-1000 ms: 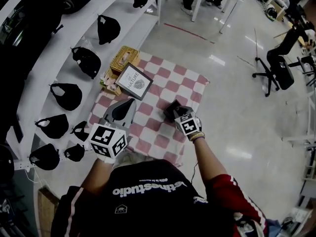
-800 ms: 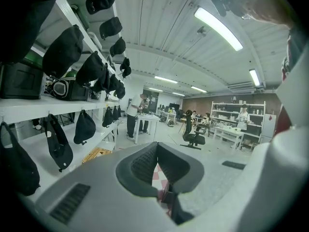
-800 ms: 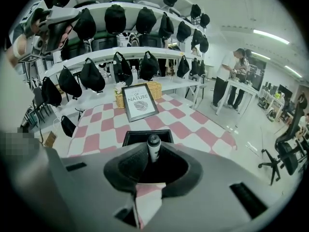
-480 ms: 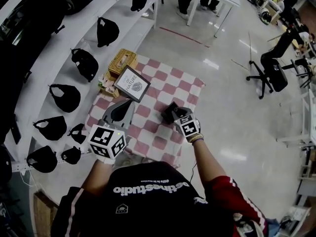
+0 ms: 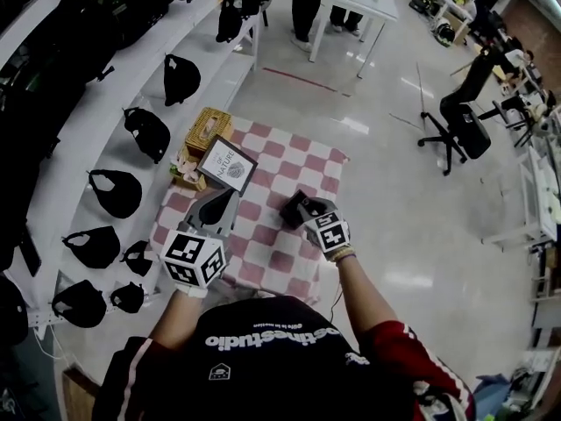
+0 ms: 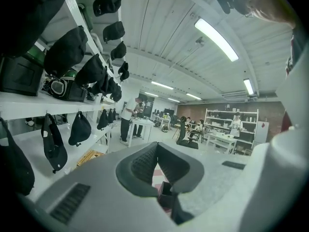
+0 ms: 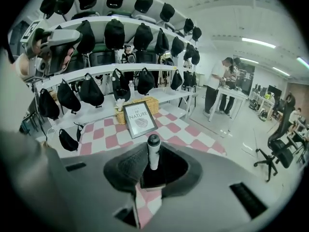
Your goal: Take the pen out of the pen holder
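Note:
A white pen with a black cap stands upright between the jaws of my right gripper, which is shut on it. Its lower end hangs just over the mouth of the black pen holder. In the head view the pen holder sits on the red-and-white checked cloth, with the right gripper right above it. My left gripper hovers over the cloth's left part, shut and holding nothing. The pen holder also shows through the left gripper's jaws.
A framed "Nature" picture and a wicker basket stand at the cloth's far left corner. White shelves hung with black caps run along the left. An office chair and a white table stand farther off.
My right gripper has risen with the pen, drawing it up from the holder. The left gripper has kept its place.

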`<move>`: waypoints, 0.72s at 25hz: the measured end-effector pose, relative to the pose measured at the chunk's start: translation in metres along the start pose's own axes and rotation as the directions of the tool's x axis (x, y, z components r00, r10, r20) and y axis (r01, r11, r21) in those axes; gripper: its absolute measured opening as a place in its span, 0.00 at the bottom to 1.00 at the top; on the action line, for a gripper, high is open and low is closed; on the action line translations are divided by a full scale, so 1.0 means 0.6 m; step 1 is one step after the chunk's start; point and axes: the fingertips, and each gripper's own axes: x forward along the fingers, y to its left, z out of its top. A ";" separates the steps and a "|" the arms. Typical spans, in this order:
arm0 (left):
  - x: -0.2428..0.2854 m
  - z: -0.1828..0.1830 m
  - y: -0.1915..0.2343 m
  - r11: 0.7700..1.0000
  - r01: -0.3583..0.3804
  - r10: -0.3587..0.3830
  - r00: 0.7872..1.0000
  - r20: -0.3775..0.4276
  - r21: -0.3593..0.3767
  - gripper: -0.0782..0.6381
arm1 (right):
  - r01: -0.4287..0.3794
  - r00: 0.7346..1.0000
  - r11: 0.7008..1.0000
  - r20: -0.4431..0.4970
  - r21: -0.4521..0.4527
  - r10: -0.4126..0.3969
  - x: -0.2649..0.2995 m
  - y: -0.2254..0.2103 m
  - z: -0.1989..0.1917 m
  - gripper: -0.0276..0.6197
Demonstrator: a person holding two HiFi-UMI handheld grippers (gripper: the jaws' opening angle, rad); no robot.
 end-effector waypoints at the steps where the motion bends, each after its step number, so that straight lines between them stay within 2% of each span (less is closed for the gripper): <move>1: -0.002 0.003 -0.001 1.000 0.007 -0.007 1.000 0.002 0.000 0.12 | 0.004 1.000 1.000 0.012 0.009 -0.004 -0.007 0.002 0.008 0.17; 10: -0.013 0.032 -0.022 0.997 0.071 -0.071 0.997 0.034 0.007 0.12 | 0.047 0.989 0.997 0.135 0.061 -0.055 -0.088 0.013 0.090 0.17; 18: -0.019 0.058 -0.045 0.991 0.133 -0.134 0.990 0.048 0.024 0.12 | 0.053 0.955 0.987 0.281 0.155 -0.095 -0.179 0.025 0.175 0.17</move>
